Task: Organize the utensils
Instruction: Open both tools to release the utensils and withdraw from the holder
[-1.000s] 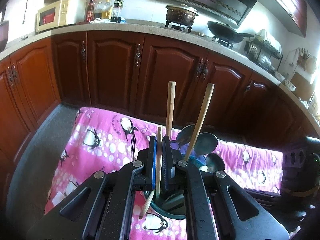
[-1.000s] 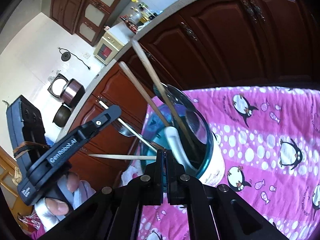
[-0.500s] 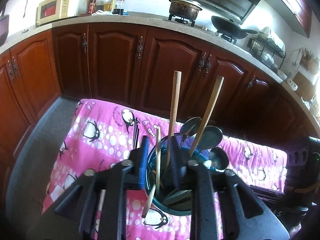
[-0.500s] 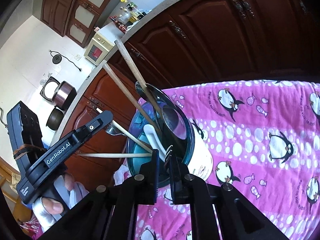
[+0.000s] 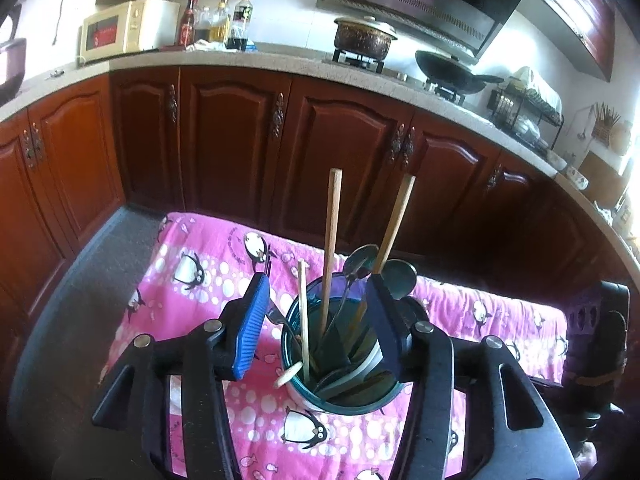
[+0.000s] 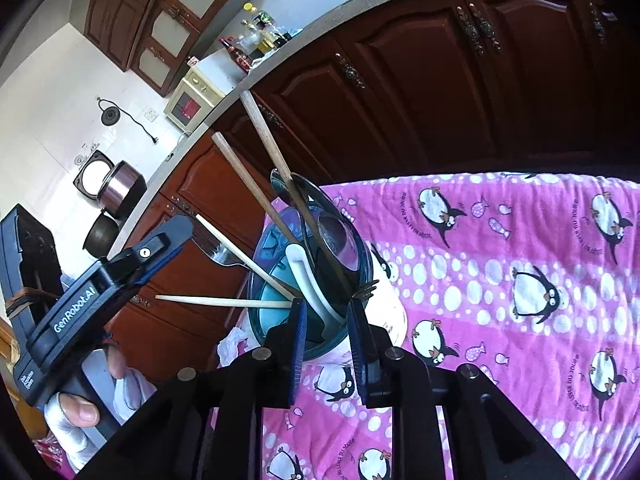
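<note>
Since a second ago, your left gripper (image 5: 316, 312) has let go of the thin pale chopstick (image 5: 303, 320) it pinched; its jaws have just been opening and now stand wide, one on either side of the utensil holder (image 5: 340, 396), pressing on nothing. Your right gripper (image 6: 326, 336) was fully closed then; its jaws have just been opening too and now stand a little apart, with only the holder's near rim showing in the gap and nothing gripped.

Item: utensil holder. Teal-rimmed, white-sided cup, upright on the pink penguin-print cloth (image 5: 208, 276), in front of the dark wooden cabinets (image 5: 224, 140).

Contents, left wrist view:
- released chopstick, leaning in the holder near its left rim, clear of both pads;
- second pale chopstick (image 6: 224, 302), lying nearly level across the rim in the right wrist view, one end sticking out past it;
- two long wooden handles (image 5: 333, 240), rising well above the rim, the right one tilted;
- metal spoons (image 5: 360, 264), bowls up, between and beside the handles;
- white plastic spoon (image 6: 308, 276), resting against the inner wall nearest your right gripper;
- fork (image 6: 218, 250), tines outward past the rim on the left gripper's side.

Your left hand (image 6: 80, 404) shows in the right wrist view, wrapped round the gripper's handle.
</note>
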A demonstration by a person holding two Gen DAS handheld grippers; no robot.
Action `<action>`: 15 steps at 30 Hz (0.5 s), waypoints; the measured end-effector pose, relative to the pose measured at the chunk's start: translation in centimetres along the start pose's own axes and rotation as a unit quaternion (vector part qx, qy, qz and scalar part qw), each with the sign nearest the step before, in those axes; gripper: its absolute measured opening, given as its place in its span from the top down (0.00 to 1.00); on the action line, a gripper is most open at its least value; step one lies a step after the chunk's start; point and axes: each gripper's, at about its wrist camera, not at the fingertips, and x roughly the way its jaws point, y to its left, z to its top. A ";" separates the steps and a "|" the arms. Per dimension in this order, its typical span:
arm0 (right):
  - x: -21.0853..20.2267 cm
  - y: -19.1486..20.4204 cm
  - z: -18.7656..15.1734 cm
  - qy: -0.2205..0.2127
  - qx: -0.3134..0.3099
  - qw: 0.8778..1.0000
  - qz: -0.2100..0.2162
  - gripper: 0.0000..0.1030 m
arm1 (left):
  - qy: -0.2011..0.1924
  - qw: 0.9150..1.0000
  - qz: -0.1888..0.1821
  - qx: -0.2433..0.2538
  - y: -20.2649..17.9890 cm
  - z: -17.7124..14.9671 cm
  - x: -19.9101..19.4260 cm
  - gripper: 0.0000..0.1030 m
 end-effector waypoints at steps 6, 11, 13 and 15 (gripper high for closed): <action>-1.9 0.8 -0.8 -0.019 -0.014 1.000 -0.019 0.81 | -0.021 1.000 0.018 0.006 -0.2 -0.4 -2.1 0.50; -3.4 2.4 -1.9 -0.042 -0.037 0.997 -0.052 0.70 | -0.022 0.999 0.040 0.013 -0.7 -1.7 -3.3 0.49; -3.9 3.2 -2.2 -0.052 -0.048 0.996 -0.062 0.62 | -0.014 0.999 0.047 0.014 -0.6 -2.3 -3.5 0.49; -4.3 4.1 -2.6 -0.060 -0.067 0.993 -0.073 0.61 | -0.010 0.998 0.055 0.015 -0.7 -3.1 -3.9 0.49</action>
